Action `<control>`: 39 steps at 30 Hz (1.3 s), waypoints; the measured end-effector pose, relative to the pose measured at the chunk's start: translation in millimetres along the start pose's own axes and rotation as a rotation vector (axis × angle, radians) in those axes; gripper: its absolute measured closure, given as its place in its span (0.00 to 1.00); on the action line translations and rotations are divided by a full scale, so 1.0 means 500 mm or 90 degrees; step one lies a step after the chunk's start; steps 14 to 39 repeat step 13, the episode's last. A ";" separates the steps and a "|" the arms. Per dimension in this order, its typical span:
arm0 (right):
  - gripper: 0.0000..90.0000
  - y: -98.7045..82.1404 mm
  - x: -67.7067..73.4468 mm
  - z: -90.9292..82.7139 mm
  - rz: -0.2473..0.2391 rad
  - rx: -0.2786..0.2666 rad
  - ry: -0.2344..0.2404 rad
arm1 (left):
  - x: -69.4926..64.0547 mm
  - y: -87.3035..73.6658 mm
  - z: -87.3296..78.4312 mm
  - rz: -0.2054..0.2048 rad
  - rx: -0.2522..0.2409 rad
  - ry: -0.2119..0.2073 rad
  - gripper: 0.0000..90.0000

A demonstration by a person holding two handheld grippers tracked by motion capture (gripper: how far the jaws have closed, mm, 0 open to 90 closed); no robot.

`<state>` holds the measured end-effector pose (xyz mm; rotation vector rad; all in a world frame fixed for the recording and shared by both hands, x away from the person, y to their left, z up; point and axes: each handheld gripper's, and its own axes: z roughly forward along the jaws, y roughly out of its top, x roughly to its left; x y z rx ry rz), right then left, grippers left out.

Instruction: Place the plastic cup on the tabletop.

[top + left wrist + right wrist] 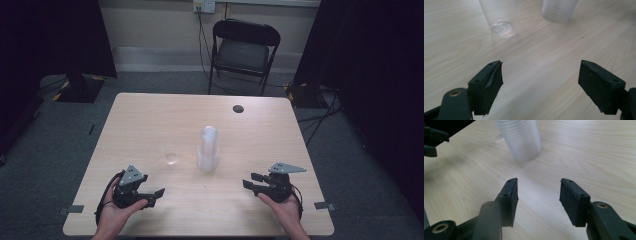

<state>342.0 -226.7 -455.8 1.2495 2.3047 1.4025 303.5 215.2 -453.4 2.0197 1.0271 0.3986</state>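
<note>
So starting at the left: the left gripper is sitting low at the near left of the table, jaws spread wide with nothing between them. In the left gripper view they're pointing straight at the single clear cup, which is standing upright on its own just ahead. My guess is the cup is parked apart from the rest so it can be grabbed or stacked without knocking anything, and the hand is hanging back with the jaws wide enough to fit around it.

Moving toward the middle, that lone cup is standing near the table's center, just left of the stack of cups. The 2 aren't touching. The stack is upright too, with lots of ribbed rims nested together, and looks like either the supply or the destination. I can't tell which.

Over on the right, the right gripper is resting at the near right, jaws also parted and holding nothing, aimed at the stack. Feels like it's waiting to steady the stack.

Far side, there's a small dark round thing on the tabletop and a folding chair beyond.

Writing-wise, I'm seeing 0 brands or labels on the cups, grippers or table.
</note>
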 end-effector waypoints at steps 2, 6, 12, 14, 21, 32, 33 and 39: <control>0.54 -0.001 -0.001 -0.001 -0.001 0.000 -0.002 | -0.004 -0.015 0.001 0.007 -0.001 0.001 0.21; 0.54 -0.004 0.001 0.000 -0.009 0.001 -0.012 | 0.004 -0.034 0.010 -0.013 0.011 0.001 0.21; 0.51 -0.011 -0.001 0.005 -0.017 0.010 -0.026 | 0.004 -0.033 0.017 -0.003 0.016 -0.004 0.21; 0.50 -0.012 -0.002 0.006 -0.018 0.009 -0.026 | 0.004 -0.032 0.016 -0.002 0.012 -0.003 0.21; 0.50 -0.012 -0.002 0.006 -0.018 0.009 -0.026 | 0.004 -0.032 0.016 -0.002 0.012 -0.003 0.21; 0.50 -0.012 -0.002 0.006 -0.018 0.009 -0.026 | 0.004 -0.032 0.016 -0.002 0.012 -0.003 0.21; 0.50 -0.012 -0.002 0.006 -0.018 0.009 -0.026 | 0.004 -0.032 0.016 -0.002 0.012 -0.003 0.21; 0.50 -0.012 -0.002 0.006 -0.018 0.009 -0.026 | 0.004 -0.032 0.016 -0.002 0.012 -0.003 0.21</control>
